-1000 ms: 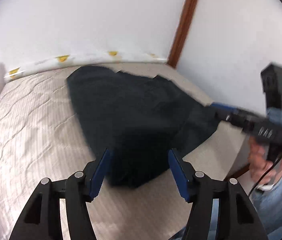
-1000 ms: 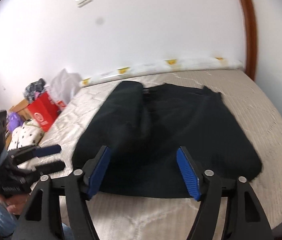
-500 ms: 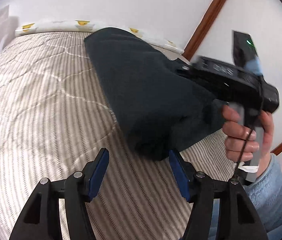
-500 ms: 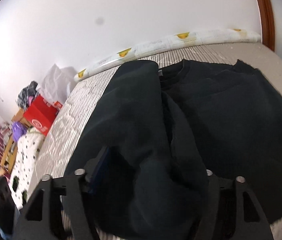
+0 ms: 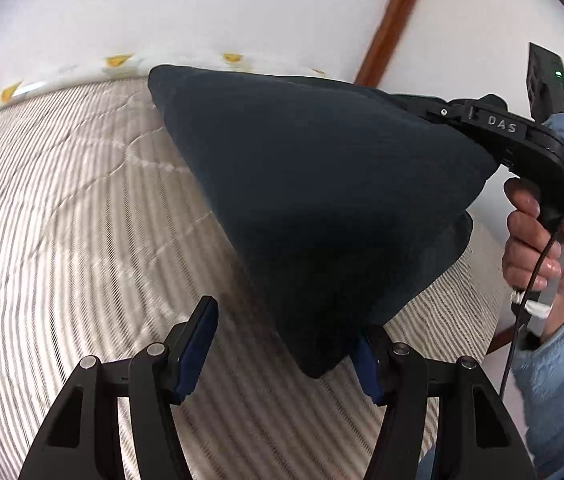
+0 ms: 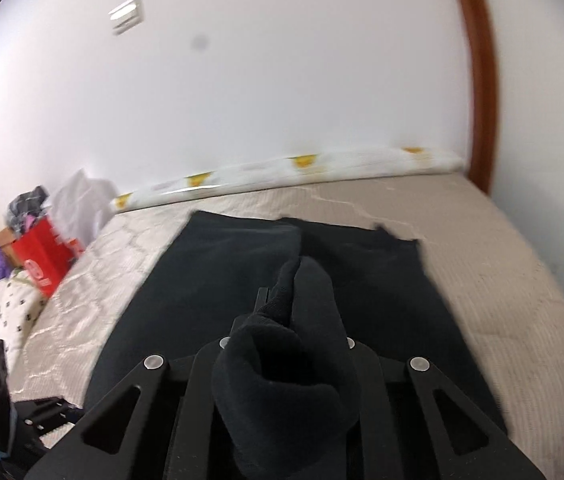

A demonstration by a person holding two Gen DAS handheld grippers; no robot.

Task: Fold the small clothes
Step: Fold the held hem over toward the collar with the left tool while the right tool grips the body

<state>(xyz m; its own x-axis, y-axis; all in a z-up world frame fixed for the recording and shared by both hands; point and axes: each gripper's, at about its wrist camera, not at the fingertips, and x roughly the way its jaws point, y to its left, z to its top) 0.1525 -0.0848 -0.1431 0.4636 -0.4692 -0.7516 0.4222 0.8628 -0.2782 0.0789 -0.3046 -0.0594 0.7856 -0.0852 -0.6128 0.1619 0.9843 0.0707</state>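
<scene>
Dark garment (image 5: 322, 208) | right gripper (image 6: 286, 320) now closing on near hem, lifted off mattress (image 5: 62, 208) | left gripper (image 5: 282, 344) gaping, corner between jaws, ungrasped | fold starting

The garment (image 6: 218, 280) lies on the mattress (image 6: 502, 280), reaching toward its far edge, where a long bolster (image 6: 282, 176) runs along the wall; a bunched fold of it rises at the near edge. Beyond the mattress's left edge sit a box (image 6: 48, 258) and a heap of bags (image 6: 82, 204).

"DAS", seemingly, on right gripper (image 5: 422, 110) body.
</scene>
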